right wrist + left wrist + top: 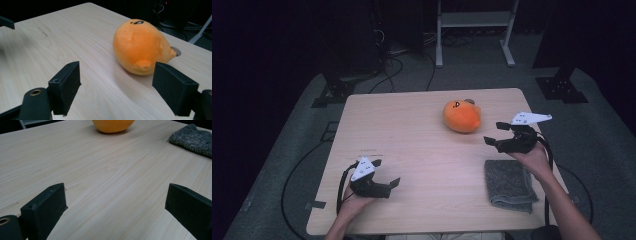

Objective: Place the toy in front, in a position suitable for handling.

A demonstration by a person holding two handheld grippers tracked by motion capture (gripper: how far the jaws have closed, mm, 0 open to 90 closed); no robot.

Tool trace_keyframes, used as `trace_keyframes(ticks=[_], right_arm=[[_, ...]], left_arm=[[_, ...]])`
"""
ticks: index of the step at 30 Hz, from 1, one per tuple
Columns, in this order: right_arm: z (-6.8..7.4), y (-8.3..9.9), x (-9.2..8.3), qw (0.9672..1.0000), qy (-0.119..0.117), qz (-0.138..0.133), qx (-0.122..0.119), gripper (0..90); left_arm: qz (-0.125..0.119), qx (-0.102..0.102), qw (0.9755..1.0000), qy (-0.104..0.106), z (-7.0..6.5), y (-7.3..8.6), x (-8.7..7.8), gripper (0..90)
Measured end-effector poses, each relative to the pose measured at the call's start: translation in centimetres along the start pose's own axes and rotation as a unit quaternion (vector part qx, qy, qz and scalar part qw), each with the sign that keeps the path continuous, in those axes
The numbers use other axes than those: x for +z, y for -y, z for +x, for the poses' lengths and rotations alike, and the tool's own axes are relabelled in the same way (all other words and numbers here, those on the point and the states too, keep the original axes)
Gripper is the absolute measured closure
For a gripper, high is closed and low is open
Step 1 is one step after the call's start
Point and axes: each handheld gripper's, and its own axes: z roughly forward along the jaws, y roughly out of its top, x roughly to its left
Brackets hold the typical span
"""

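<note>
High view: your right hand-held gripper (498, 133) is spread wide and empty, level with the orange plush toy (461, 116) and just beside it, jaws pointing toward the toy but not touching. The toy lies on the counter (412, 150) right of centre, toward the far edge. I judge this the approach step of a grasp. Your left hand-held gripper (387, 172) is also wide and empty, near the near-left corner, well apart from the toy. A grey cloth (510, 184) lies flat by the near-right edge, under your right forearm.

Left gripper view: bare counter between the spread jaws; the toy (113, 125) and the cloth (193, 138) sit far ahead. Ample free room here.

Right gripper view: the toy (140, 46) stands ahead of the jaws, offset toward the right one, beside a round hole (177, 51) in the counter. The next move calls for shifting right to centre the toy, advancing, then closing gently on its soft body. Watch the far edge beyond it.
</note>
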Motion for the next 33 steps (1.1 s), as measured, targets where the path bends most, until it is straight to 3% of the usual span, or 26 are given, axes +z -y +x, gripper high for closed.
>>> trace_keyframes(ticks=[15, 22, 26, 28, 33], right_arm=[[-2.0, -1.8, 5.2, 0.9996, 0.01, -0.018, 0.021, 22.1], [-3.1, -2.0, 7.4, 0.9991, 0.024, -0.009, 0.034, 22.5], [-3.8, -1.4, 8.5, 0.9981, 0.042, -0.004, 0.044, 24.3], [-4.2, -0.8, 9.2, 0.9976, 0.041, 0.004, 0.056, 25.8], [-4.5, -0.4, 10.0, 0.9971, 0.048, 0.013, 0.058, 29.0]], left_arm=[[0.0, 0.002, 1.0, 0.0, 0.1, 0.0, 0.0, 2.8], [-0.001, 0.001, 1.0, 0.001, 0.1, 0.0, 0.0, 2.8], [-0.002, 0.002, 1.0, 0.002, 0.1, -0.1, 0.0, 2.8], [-0.003, 0.003, 1.0, 0.002, 0.1, -0.1, -0.1, 2.8], [-0.003, 0.003, 1.0, 0.002, 0.1, -0.1, -0.1, 2.8]])
